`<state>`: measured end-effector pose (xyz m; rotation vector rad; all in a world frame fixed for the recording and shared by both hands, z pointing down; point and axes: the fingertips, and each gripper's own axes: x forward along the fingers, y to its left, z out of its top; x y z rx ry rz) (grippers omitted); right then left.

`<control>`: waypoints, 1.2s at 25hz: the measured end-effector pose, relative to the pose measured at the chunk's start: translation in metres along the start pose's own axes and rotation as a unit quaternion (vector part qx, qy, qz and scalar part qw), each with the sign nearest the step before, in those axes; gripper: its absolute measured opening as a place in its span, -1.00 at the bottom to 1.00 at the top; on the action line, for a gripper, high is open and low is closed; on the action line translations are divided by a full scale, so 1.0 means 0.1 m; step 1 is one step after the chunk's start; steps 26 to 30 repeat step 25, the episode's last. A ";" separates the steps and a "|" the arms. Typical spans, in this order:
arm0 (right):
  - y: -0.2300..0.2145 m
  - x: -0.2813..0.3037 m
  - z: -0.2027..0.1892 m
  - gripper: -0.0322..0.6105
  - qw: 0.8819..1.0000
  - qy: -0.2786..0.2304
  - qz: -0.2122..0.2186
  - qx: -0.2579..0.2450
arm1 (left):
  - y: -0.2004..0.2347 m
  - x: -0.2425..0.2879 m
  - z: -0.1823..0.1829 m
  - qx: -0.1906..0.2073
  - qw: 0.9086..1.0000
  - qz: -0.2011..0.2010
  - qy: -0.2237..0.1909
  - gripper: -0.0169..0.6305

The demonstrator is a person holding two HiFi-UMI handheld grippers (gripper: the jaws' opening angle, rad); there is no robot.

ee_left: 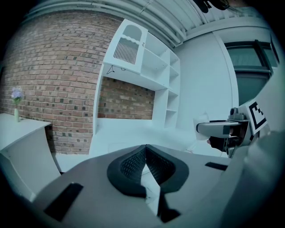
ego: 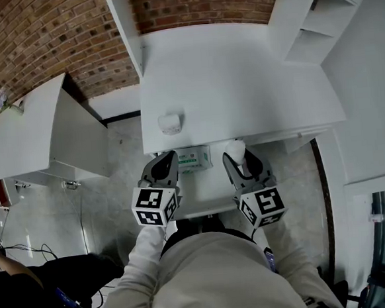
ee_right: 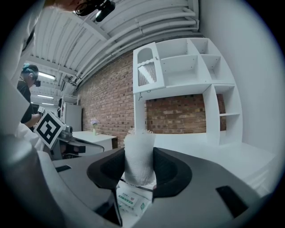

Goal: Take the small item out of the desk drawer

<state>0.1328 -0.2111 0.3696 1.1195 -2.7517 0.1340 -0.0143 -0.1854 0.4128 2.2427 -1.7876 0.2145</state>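
The white desk [ego: 240, 80] has its drawer [ego: 202, 194] pulled out below the front edge. In the drawer lies a white packet with green print [ego: 194, 159], also seen under the jaws in the right gripper view [ee_right: 127, 200]. My right gripper [ego: 236, 154] is shut on a small white fibrous roll [ee_right: 139, 160], which stands upright between both pads above the drawer. The roll [ego: 236, 146] shows at the jaw tips in the head view. My left gripper [ego: 168, 158] hovers over the drawer's left side, its jaws [ee_left: 145, 149] shut with nothing between them.
A small white round object [ego: 170, 123] rests on the desktop near the front edge. A white shelf unit [ego: 314, 14] stands at the back right, a white cabinet [ego: 44, 128] to the left. Cables and another person's arm [ego: 9, 264] are on the floor at lower left.
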 end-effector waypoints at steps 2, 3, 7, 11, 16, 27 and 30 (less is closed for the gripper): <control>-0.01 0.00 -0.02 -0.27 1.000 0.002 0.001 -0.001 | -0.02 0.00 0.01 0.002 1.000 0.000 0.000 -0.89; -0.01 -0.01 -0.03 -0.27 1.000 0.002 0.001 0.000 | -0.02 0.01 0.01 0.003 1.000 0.001 -0.001 -0.89; -0.05 -0.02 -0.03 -0.27 1.000 0.000 0.001 0.000 | -0.04 0.03 0.03 0.002 1.000 0.004 -0.004 -0.89; -0.07 -0.03 -0.02 -0.27 1.000 -0.005 0.001 0.000 | -0.04 0.03 0.02 0.001 1.000 0.008 -0.005 -0.89; -0.06 -0.02 0.00 -0.27 1.000 -0.008 0.007 0.000 | -0.05 0.02 0.03 0.003 1.000 0.012 -0.005 -0.89; -0.07 -0.01 -0.02 -0.27 1.000 -0.010 0.018 0.000 | -0.08 0.05 0.03 0.006 1.000 0.015 -0.006 -0.89; -0.07 -0.01 -0.02 -0.27 1.000 -0.010 0.018 0.000 | -0.08 0.05 0.03 0.006 1.000 0.015 -0.006 -0.89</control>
